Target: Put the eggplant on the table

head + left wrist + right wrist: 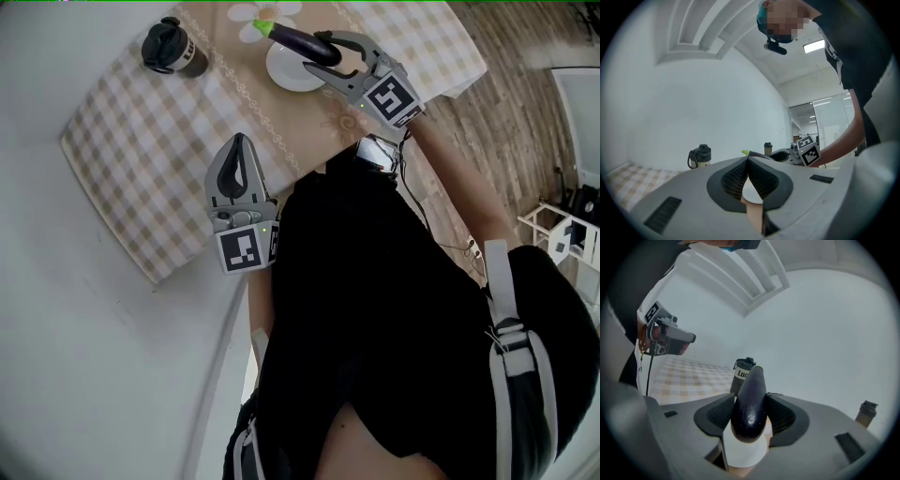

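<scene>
Hidden or cut off: the blunt end of the eggplant (pixel 302 43) sits inside the jaws in the head view. The white plate (pixel 286 75) is partly covered by the eggplant and the right hand-held gripper (pixel 328 54). The person's dark clothing masks the near edge of the tabletop (pixel 56 56).
Cannot tell: whether the eggplant touches the plate or hangs just above it.
Surface: white tabletop under a beige checked cloth (pixel 141 159) with a flower print. A dark lidded tumbler (pixel 172 47) stands upright on the cloth, well apart from the plate.
Room: plain white wall, wooden floor (pixel 487 141) to the right, and ceiling lights seen from the left gripper view.
Eggplant, place: over the plate, clamped between the pads of the right hand-held gripper.
Eggplant, axis: the long axis runs along the jaws, close to level. The green stem end points away from the gripper, beyond its fingertips and towards the upper left of the head view.
Right hand-held gripper: jaws held wide by the eggplant's girth, pressing both its sides.
Left hand-held gripper (pixel 241 141): jaws together with nothing between them, over the cloth's near part.
</scene>
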{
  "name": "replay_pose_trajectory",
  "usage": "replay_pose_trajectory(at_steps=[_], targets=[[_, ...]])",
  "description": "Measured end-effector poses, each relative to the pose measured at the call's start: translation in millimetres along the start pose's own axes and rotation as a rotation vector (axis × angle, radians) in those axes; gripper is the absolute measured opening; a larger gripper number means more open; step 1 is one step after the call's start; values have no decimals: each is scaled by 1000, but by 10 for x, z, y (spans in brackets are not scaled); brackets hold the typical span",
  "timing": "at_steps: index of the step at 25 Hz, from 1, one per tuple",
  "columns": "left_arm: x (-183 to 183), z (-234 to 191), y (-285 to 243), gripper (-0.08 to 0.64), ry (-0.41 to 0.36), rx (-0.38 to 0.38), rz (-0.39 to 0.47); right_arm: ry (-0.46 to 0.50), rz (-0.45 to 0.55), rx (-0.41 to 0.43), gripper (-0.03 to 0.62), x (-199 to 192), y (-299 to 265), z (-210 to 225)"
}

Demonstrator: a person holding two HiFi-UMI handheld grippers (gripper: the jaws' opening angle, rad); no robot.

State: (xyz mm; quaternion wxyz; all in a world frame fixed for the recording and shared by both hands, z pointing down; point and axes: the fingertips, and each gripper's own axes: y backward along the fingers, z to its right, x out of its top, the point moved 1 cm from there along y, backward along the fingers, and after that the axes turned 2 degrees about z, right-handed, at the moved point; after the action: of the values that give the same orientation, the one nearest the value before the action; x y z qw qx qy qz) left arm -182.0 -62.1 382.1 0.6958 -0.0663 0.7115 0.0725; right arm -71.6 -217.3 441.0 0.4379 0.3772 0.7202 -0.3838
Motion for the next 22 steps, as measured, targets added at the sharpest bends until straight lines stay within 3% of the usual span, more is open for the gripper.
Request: replay_pose_trajectory(at_steps=[22], targets=[[-61, -115, -6, -11, 3, 27, -16, -68, -184, 51, 225, -901, -327, -114]])
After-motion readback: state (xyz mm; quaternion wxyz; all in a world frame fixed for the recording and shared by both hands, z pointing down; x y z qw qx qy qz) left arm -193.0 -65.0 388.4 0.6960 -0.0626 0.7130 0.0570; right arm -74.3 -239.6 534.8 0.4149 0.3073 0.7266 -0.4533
